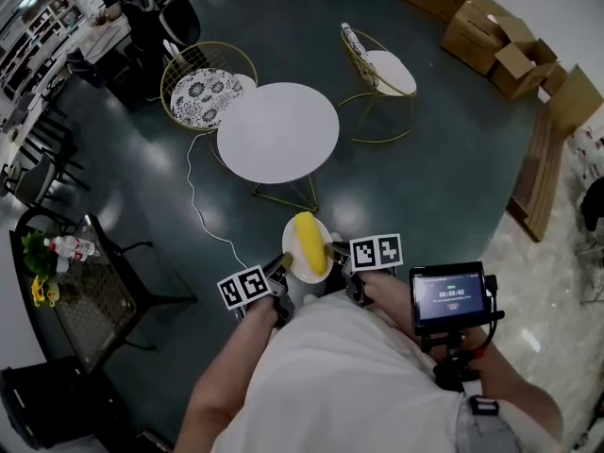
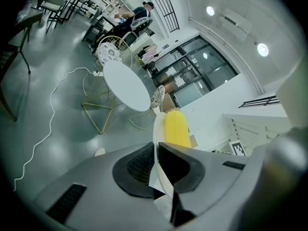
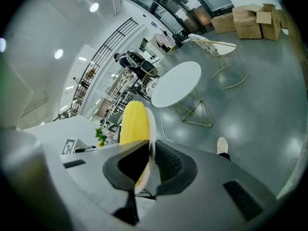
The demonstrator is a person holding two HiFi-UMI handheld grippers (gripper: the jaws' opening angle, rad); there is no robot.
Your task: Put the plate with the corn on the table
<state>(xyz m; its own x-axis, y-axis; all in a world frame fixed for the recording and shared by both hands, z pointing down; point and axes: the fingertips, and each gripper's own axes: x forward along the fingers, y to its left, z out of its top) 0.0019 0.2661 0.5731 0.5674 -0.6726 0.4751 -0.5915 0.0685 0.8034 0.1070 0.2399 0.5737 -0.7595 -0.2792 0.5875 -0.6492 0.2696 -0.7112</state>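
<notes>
Head view: plate [image 1: 290,237] w/ corn [image 1: 309,242] hangs in the air, short of the round table [image 1: 277,132], on my side of it. My left gripper [image 1: 282,263] & right gripper [image 1: 331,250] each pinch its rim. Not there yet: reaching the table & setting down are left.

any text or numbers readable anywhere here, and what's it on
screen: a small line of text and a row of digits like a timer, too blurred to quote
left cube and right cube: black-and-white square markers only, no letters
boxes: no print that can be read
plate and corn: no text
</notes>
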